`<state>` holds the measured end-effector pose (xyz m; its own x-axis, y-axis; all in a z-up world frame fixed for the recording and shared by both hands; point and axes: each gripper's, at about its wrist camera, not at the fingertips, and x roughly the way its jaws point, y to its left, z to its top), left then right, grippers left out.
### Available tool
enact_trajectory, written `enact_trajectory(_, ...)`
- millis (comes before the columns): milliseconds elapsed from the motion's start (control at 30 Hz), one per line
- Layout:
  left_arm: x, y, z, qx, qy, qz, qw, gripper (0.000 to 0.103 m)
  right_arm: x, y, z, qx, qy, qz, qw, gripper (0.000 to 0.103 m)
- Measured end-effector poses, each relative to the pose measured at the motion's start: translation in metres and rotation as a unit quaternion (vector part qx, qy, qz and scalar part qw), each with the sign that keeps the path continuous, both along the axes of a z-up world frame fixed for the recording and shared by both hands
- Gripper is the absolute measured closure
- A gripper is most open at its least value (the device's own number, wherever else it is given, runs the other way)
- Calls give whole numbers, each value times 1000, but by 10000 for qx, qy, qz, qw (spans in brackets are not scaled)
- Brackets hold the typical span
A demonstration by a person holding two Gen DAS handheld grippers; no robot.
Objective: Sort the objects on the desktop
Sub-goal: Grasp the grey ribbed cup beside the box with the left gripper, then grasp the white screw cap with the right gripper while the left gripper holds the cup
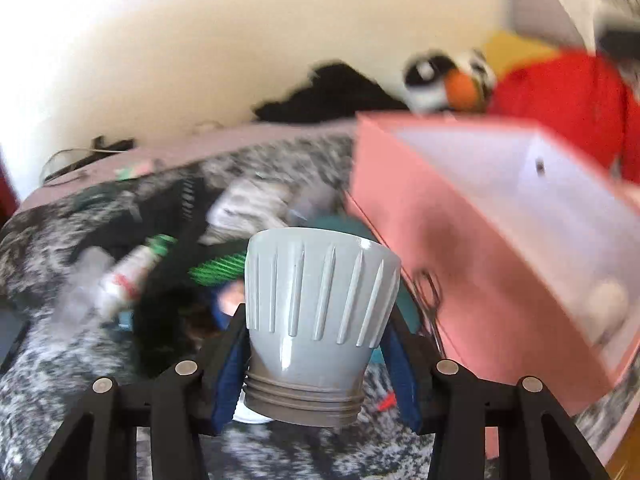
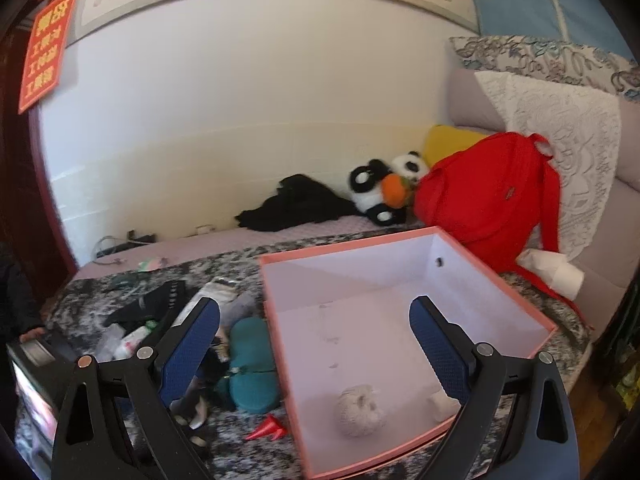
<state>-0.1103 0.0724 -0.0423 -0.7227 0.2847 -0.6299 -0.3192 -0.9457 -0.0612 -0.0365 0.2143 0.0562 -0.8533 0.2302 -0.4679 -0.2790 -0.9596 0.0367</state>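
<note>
On my right wrist view the grey mottled blanket (image 2: 100, 292) fills the lower half of the frame, and the pink box (image 2: 276, 320) sits on it right of centre, open-topped with a white inside. A red backpack (image 2: 488, 196) leans just behind the box at upper right, with a panda plush (image 2: 380, 188) beside it at centre and a black garment (image 2: 296, 204) left of that. In the box I see a pale knitted ball (image 2: 360, 410) near the bottom edge and a small white lump (image 2: 442, 402) toward its lower right corner. To the left of the box lies a teal case (image 2: 252, 364), touching a clutter of small items, and a small red cone (image 2: 266, 428) lies below it at lower centre.

My right gripper (image 2: 314, 344) hangs over the box's near left corner with its blue pads wide apart and nothing between them.

On the blurred left wrist view, my left gripper (image 1: 316, 344) is clamped on a grey ribbed cap (image 1: 320, 300) with a threaded neck, held at lower centre of the frame, wide end away from the camera. The box (image 1: 420, 220) is at right, and a white tube with a green cap (image 1: 132, 272) lies at left on the blanket.
</note>
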Motion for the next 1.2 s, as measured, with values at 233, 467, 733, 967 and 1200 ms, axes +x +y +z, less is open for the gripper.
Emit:
enact_trajectory(233, 4, -70, 16, -110, 25, 959, 9953, 50, -13, -32, -12, -647, -284, 1179, 9905, 6)
enact_trajectory(467, 22, -145, 7, -295, 28, 1710, 9848, 50, -42, -83, -48, -1386, -1087, 2159, 9604, 14)
enact_trajectory(733, 24, -197, 3, -92, 13, 1917, 9814, 50, -92, -110, -128, -1513, -2348, 1934, 9405, 30)
enact_trajectory(967, 25, -195, 5, 52, 12, 1729, 9849, 50, -114, -126, -169, -1242, -2805, 1775, 9351, 29)
enact_trajectory(1200, 26, -195, 5, 133, -12, 1711, 9852, 50, -121, -147, -185, -379, -2921, 1622, 9418, 16)
